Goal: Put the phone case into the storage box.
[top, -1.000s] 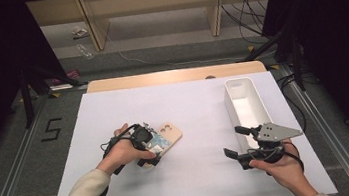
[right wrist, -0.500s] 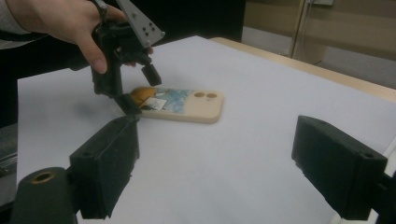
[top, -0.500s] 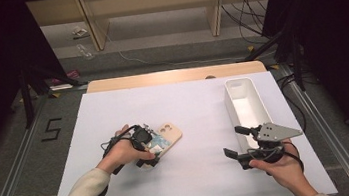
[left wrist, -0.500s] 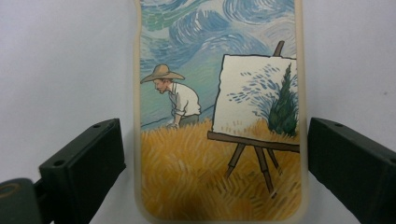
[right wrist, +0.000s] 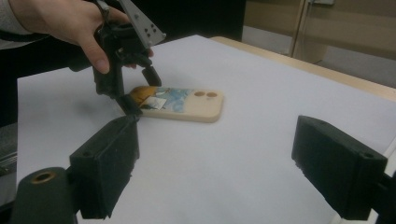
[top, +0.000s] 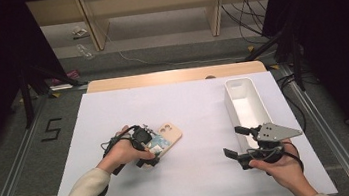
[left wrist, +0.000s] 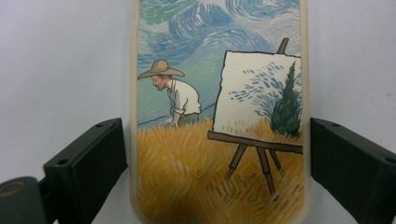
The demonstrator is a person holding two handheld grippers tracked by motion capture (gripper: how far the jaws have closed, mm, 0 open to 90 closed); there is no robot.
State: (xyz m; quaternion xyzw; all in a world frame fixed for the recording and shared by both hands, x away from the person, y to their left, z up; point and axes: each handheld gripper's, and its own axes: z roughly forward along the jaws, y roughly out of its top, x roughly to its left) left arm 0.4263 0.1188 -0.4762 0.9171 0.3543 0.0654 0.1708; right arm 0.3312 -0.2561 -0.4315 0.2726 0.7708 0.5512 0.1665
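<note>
**Left gripper straddling phone case, jaws closing in; right gripper idle and open**

Far left, high view: sleeve (top: 81, 192) entering from bottom edge, cable trailing beside it. Left hand (top: 121, 154) wrapped around left gripper (top: 154, 150), pointed down at white table sheet (top: 184, 112).

Under that gripper: phone case (top: 165, 138), cream-edged, lying flat on sheet left of centre, camera cut-outs at far end, angled toward upper right. Printed back facing up; in left gripper view (left wrist: 219, 140) a painted scene, straw-hatted figure in a wheat field, easel with canvas, swirled blue sky.

Left gripper state: jaws either side of case's long edges, one per side. Have just been closing in slightly, case between them. Left gripper view: narrow strip of white sheet visible between each jaw and case rim, so not yet pressing. Spread, not gripping. Right gripper view agrees: left gripper (right wrist: 140, 91) standing over near end of case (right wrist: 180, 105), hand on top.

Centre of table: bare sheet, wooden table edge (top: 175, 76) beyond.

Right of centre: white rectangular bin (top: 246, 106), long and narrow, standing near right edge of sheet, well apart from case.

Far right: right gripper (top: 238, 143) just in front of bin's near end, held in right hand (top: 282, 168), grey three-cornered plate on top. Jaws wide apart, nothing between them; in right gripper view (right wrist: 215, 172), bare sheet in the gap.
</note>
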